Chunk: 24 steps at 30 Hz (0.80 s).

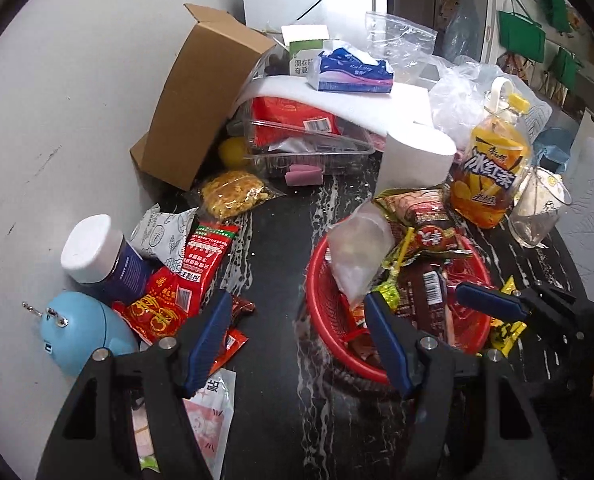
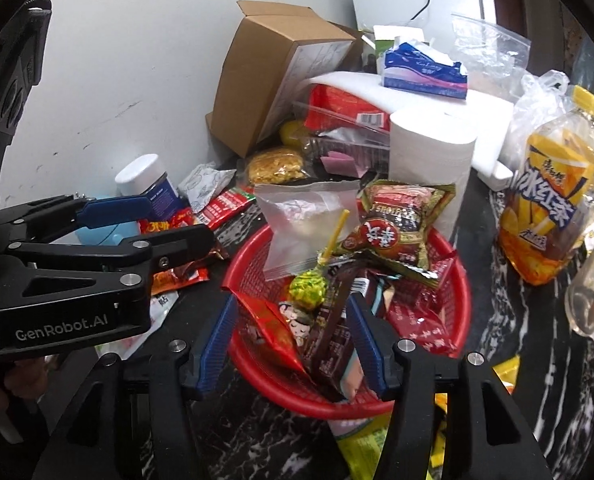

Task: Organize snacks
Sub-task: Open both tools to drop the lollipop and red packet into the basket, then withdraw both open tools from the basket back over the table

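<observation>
Right wrist: red basket (image 2: 455,280) of snacks (heaped) lies under parted jaws.

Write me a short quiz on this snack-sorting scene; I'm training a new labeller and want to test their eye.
1. True or false: the round red plastic mesh basket holds no snacks.
2. Which stands directly behind the basket? A) the white paper towel roll B) the brown cardboard box C) the white-capped dark blue jar
3. Fill in: the green-wrapped lollipop has a ____ stick.

Key:
1. False; several packets lie in it, among them a clear plastic pouch.
2. A.
3. Yellow.

The right gripper hangs over the basket, jaws open with nothing gripped; the left gripper is open too.
</observation>
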Each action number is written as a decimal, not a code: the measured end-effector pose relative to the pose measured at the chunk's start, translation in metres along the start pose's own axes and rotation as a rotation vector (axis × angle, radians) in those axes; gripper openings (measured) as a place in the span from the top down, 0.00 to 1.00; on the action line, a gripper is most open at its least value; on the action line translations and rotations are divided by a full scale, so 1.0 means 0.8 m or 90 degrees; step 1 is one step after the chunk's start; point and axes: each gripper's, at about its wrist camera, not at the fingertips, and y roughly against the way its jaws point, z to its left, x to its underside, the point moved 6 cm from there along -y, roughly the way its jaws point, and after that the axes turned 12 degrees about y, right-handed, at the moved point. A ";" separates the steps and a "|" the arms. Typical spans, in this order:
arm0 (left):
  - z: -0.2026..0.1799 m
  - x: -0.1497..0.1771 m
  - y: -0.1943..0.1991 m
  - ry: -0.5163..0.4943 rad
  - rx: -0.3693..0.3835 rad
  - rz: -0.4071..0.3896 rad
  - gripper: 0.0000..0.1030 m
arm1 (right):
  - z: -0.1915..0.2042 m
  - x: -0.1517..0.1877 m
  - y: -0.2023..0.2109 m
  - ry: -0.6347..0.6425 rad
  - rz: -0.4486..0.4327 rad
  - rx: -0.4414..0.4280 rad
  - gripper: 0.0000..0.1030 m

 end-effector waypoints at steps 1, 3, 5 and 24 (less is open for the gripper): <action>-0.002 0.001 0.004 -0.001 0.004 -0.001 0.34 | 0.000 0.000 0.005 -0.002 -0.004 0.005 0.45; -0.005 0.002 0.011 -0.001 0.011 -0.006 0.34 | -0.001 0.001 0.014 -0.007 -0.010 0.010 0.45; -0.010 0.005 0.023 0.000 0.021 -0.014 0.34 | -0.003 0.002 0.027 -0.012 -0.018 0.019 0.45; -0.083 0.041 0.154 -0.051 0.142 -0.108 0.34 | 0.001 0.029 0.192 -0.034 -0.100 0.166 0.45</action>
